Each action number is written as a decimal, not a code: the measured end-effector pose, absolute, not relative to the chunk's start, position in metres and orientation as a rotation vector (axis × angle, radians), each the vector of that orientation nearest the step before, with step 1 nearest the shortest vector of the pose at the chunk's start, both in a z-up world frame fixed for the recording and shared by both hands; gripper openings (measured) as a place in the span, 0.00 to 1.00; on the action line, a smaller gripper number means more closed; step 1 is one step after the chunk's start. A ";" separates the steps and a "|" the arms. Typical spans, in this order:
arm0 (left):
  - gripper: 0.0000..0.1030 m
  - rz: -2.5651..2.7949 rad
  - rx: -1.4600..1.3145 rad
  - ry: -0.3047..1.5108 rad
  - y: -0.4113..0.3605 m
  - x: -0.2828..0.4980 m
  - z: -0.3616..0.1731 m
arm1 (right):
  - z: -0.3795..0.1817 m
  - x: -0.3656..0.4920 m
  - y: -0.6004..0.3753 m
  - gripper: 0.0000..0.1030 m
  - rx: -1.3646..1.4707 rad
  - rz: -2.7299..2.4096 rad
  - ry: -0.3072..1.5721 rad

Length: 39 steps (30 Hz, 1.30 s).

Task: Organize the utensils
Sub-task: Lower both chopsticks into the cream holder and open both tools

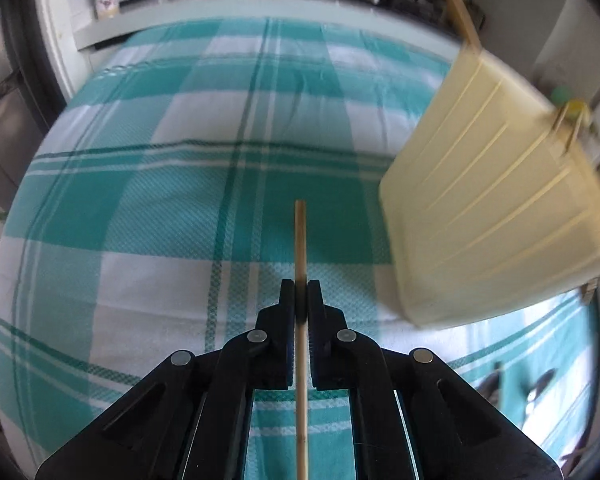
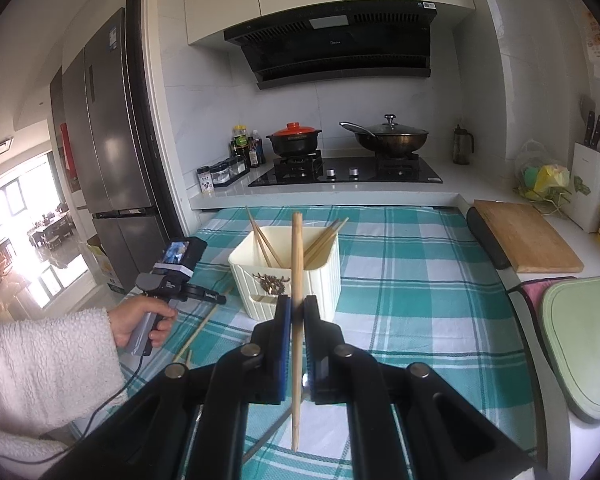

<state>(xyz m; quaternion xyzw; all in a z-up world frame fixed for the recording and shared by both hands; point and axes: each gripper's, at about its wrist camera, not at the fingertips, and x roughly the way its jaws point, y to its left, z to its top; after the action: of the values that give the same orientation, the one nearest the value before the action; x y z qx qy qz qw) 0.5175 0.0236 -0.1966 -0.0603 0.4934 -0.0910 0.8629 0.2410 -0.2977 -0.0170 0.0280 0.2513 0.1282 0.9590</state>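
Here both tongs, left [image 1: 301, 284] and right [image 2: 297, 300], clamp a chopstick [image 1: 300, 240] each; the cream bin [image 1: 496, 184] at frame right blurs, edge cut off

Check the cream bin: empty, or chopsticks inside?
Not empty. The cream bin stands upright with several chopsticks leaning inside, ends sticking out above its rim.
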 end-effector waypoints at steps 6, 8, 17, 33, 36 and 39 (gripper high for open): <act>0.04 -0.307 -0.343 0.683 0.070 0.439 -0.101 | -0.018 0.239 -0.303 0.06 0.079 0.261 0.490; 0.04 -0.329 -0.354 0.589 0.080 0.407 -0.071 | -0.017 0.241 -0.301 0.06 0.077 0.268 0.483; 0.06 -0.315 -0.248 0.443 0.082 0.364 -0.028 | -0.018 0.271 -0.287 0.06 0.088 0.292 0.514; 0.04 -0.381 -0.292 0.311 0.058 0.384 0.039 | 0.043 0.315 -0.268 0.06 0.021 0.268 0.371; 0.04 -0.381 -0.260 0.283 0.035 0.404 0.057 | 0.066 0.338 -0.260 0.06 0.013 0.250 0.251; 0.04 -0.377 -0.228 0.356 0.012 0.436 0.051 | 0.074 0.367 -0.251 0.06 0.027 0.230 0.174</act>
<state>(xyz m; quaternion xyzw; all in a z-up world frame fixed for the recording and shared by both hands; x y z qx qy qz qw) 0.4360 0.0117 0.0512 -0.1124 0.1756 -0.1862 0.9601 0.3670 -0.2511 0.0736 0.0137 0.0867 0.1148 0.9895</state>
